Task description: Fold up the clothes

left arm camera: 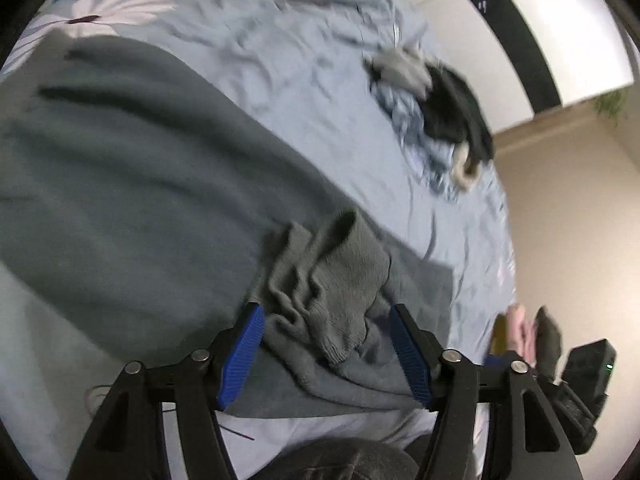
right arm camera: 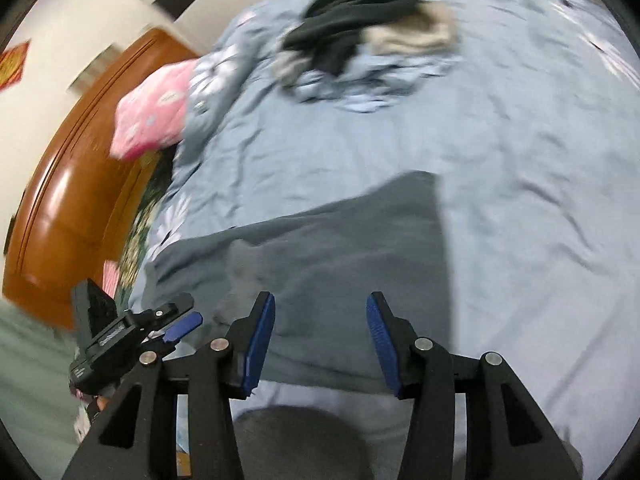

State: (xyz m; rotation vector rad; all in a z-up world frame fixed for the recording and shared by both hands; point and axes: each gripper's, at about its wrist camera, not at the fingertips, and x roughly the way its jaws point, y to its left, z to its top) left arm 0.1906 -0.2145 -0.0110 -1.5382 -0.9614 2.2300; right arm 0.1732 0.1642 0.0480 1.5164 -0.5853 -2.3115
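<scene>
Bed (left arm camera: 304, 92): one grey sweater (left arm camera: 132, 184), perhaps.

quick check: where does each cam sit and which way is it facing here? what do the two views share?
Left wrist: sits on the left gripper, angled down along its open blue fingers at a grey garment with a bunched ribbed sleeve on the blue bedsheet; a hand shows at lower right.
Right wrist: sits on the right gripper, angled down at the grey garment's edge; jaws open, nothing between them; the left gripper shows at lower left.
Shared: grey garment, blue bedsheet, the dark clothes pile.
</scene>
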